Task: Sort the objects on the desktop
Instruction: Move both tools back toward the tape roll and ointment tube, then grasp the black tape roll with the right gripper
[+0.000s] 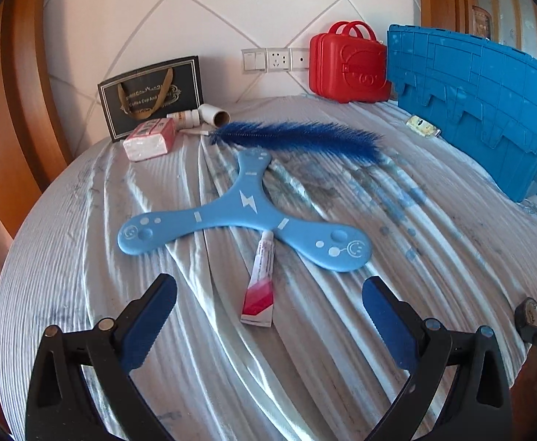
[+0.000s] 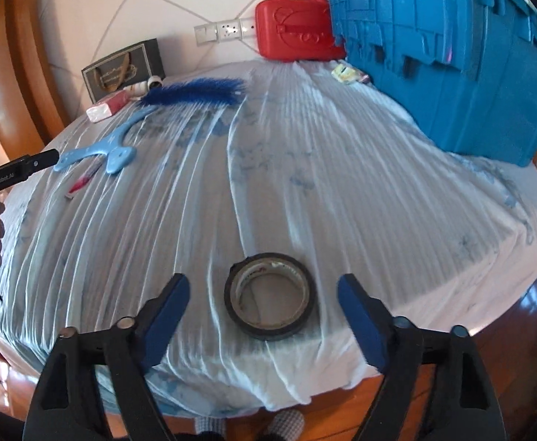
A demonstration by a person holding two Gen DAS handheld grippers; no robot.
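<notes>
The right gripper (image 2: 264, 308) is standing open, its blue ribbed pads well clear on either side of the roll of tape (image 2: 270, 297), which is lying flat between and just ahead of the jaws. The left gripper (image 1: 268, 316) is likewise hanging open and holding nothing, with the red-and-white tube (image 1: 259, 283) lying just ahead between its fingers, its cap end tucked against the light-blue boomerang (image 1: 244, 217).

Risk: the roll is a low black ring on a loosely pleated white cloth (image 2: 305, 183); pads closing too low are likely to pinch folds, and pads set too high may slip off the rim. The soft tube may squash or drag the boomerang.

Farther ahead are lying a fluffy blue feather (image 1: 297, 137) and the rigid ribbed blue crate (image 2: 452, 55).
</notes>
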